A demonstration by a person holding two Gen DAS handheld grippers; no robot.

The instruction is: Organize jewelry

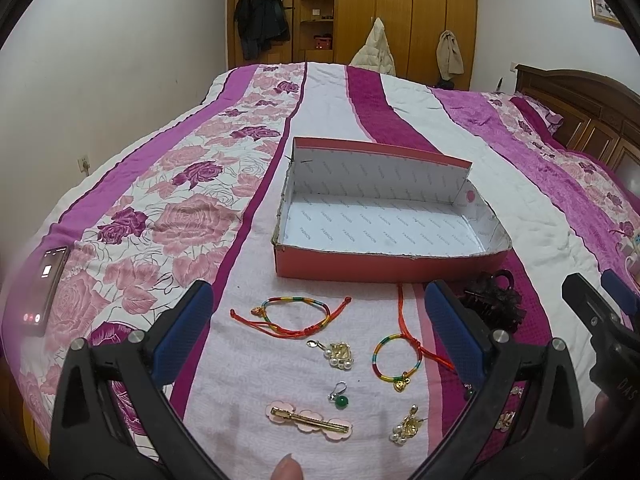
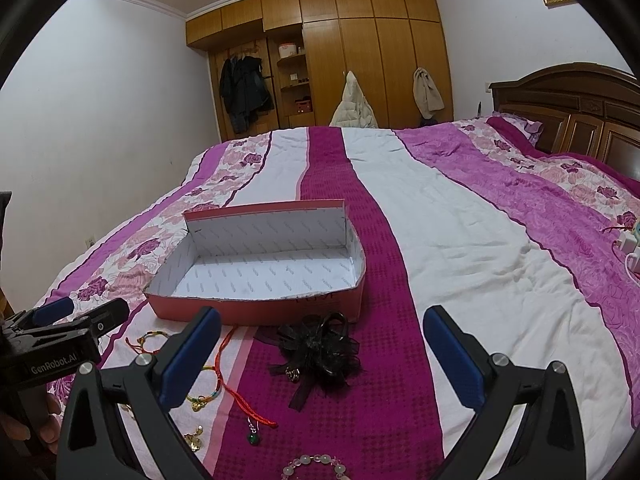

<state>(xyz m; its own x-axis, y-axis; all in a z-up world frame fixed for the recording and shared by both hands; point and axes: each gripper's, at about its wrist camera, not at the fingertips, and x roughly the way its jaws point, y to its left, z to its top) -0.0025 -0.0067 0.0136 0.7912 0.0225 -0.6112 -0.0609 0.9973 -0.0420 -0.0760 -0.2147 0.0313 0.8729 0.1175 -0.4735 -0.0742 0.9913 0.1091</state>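
An empty red cardboard box [image 1: 344, 266] with a white printed lining lies on the bed; it also shows in the right wrist view [image 2: 256, 312]. In front of it lie jewelry pieces: a rainbow cord bracelet [image 1: 296, 314], a second rainbow bracelet [image 1: 396, 356], a gold pearl earring [image 1: 340, 354], a green bead earring [image 1: 340, 398], a pink and gold hair clip [image 1: 310, 420], another pearl earring [image 1: 406, 426]. A black hair claw [image 2: 318, 348] and a pink bead bracelet [image 2: 316, 462] lie on the magenta stripe. My left gripper [image 1: 320, 332] is open above the jewelry. My right gripper [image 2: 320, 356] is open over the hair claw.
A phone [image 1: 46, 290] lies on the quilt at the left. A white charger and cable [image 2: 628, 248] lie at the right edge of the bed. A wooden headboard [image 2: 580, 112] stands at the right; wardrobes [image 2: 360, 60] with hanging clothes are behind the bed.
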